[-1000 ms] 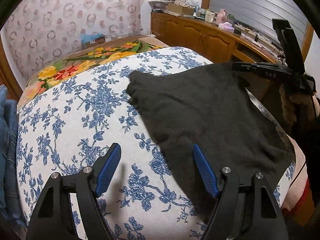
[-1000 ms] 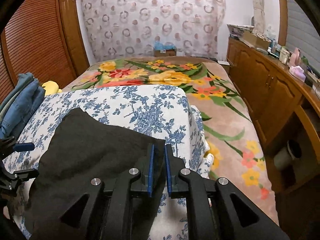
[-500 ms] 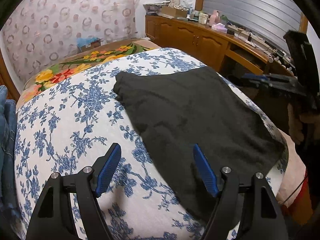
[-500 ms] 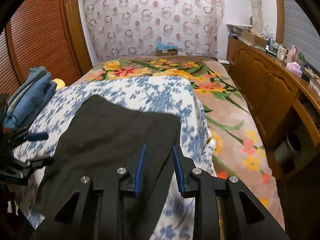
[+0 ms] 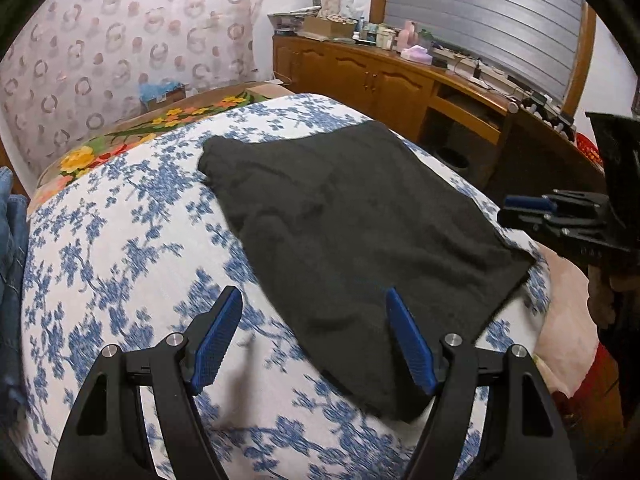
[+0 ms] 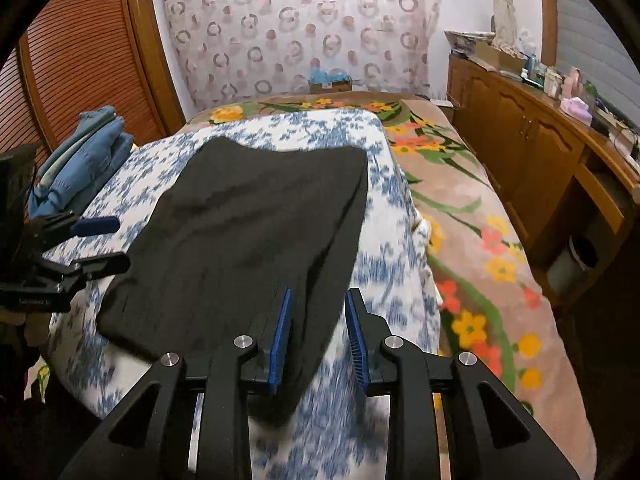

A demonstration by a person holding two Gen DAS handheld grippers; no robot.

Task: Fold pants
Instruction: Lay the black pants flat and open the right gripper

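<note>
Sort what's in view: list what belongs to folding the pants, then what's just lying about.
Belongs to the job:
black pants
blue floral cloth under them
left hand-held gripper, open
right hand-held gripper, open

Just lying about:
stacked jeans
flowered blanket
wooden cabinet
pink tissue pack

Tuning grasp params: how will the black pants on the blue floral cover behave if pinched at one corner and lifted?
Likely floppy: the black pants lie flat and follow the curve of the floral cover, so a corner pinch would probably let the rest hang. Probably light, since they lie thin. The surface looks matte and fuzzy, so the right gripper seems unlikely to slip.
</note>
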